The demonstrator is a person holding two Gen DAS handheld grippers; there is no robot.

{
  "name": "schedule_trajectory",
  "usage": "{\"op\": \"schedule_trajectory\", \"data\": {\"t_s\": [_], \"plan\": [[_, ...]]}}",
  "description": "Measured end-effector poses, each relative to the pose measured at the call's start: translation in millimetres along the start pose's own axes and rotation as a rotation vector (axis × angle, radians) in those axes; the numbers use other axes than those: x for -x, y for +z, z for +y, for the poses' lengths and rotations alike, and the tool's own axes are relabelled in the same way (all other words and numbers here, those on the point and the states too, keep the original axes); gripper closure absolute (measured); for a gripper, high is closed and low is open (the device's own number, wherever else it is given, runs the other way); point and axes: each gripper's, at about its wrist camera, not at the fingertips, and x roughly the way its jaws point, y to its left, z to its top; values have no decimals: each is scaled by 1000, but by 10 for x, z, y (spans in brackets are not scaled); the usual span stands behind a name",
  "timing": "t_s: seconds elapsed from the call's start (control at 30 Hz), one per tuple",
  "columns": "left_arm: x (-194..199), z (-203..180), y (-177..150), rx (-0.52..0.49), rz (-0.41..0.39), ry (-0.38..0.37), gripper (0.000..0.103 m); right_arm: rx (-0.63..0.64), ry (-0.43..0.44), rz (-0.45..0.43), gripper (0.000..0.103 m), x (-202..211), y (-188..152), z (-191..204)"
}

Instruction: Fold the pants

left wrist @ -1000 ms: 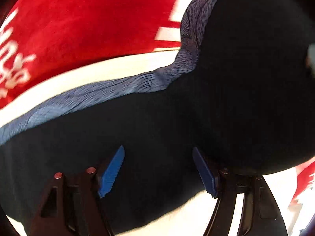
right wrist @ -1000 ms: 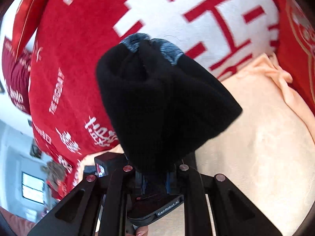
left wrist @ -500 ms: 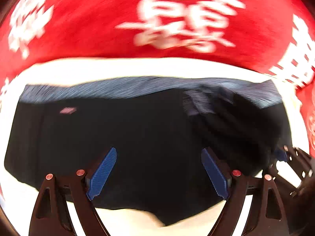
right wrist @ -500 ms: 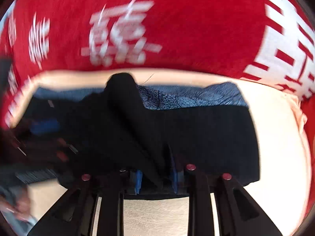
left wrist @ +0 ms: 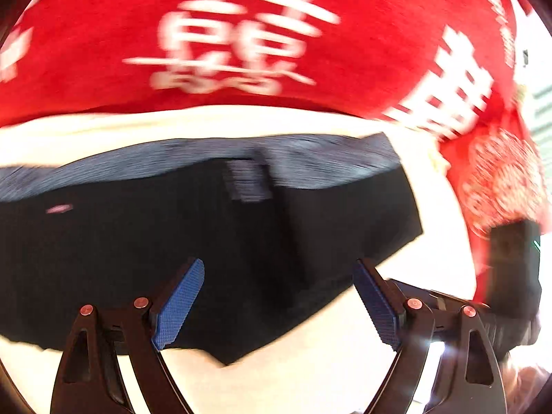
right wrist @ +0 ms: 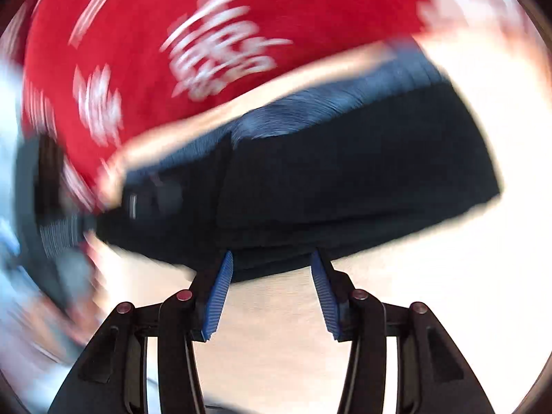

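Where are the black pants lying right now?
In both views the black pants lie folded on the pale sheet, just ahead of the open grippers, with the red blanket behind.

Left gripper (left wrist: 277, 298) spread, empty, over pants (left wrist: 241, 234).

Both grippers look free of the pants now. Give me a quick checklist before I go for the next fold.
1. Left gripper open, holding nothing: ok.
2. Right gripper open, no cloth pinched: ok.
3. Pants resting on the cream sheet: ok.
4. Folded layer lying on the right half of the pants: ok.
5. Edges lined up, blue waistband square: cannot tell, motion blur.
6. Clear of the red blanket: ok.
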Motion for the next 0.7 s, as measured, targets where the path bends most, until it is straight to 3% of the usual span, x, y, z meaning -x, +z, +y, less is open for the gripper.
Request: {"op": "schedule_trajectory", "data": {"t_s": [0.07, 0.2, 0.33, 0.37, 0.4, 0.43, 0.7], "plan": [[-213, -213, 75, -45, 30, -12, 14, -158, 104, -23, 51, 8, 87, -268], [-437, -384, 96, -67, 61, -5, 16, -251, 160, -35, 53, -102, 67, -454], [-635, -287, 69, -35, 108, -8, 32, -385, 246, -50, 61, -248, 130, -687], [-664, -273, 52, -35, 114, -1, 32, -417, 267, -54, 65, -286, 138, -739], [-702, -315, 44, -40, 115, 7, 32, -437, 273, -51, 86, -303, 166, -778], [-700, -332, 36, -45, 114, 14, 32, -447, 268, -41, 98, -310, 175, -791], [-446, -419, -148, -69, 60, 54, 32, -293, 225, -9, 99, -171, 169, -497]]}}
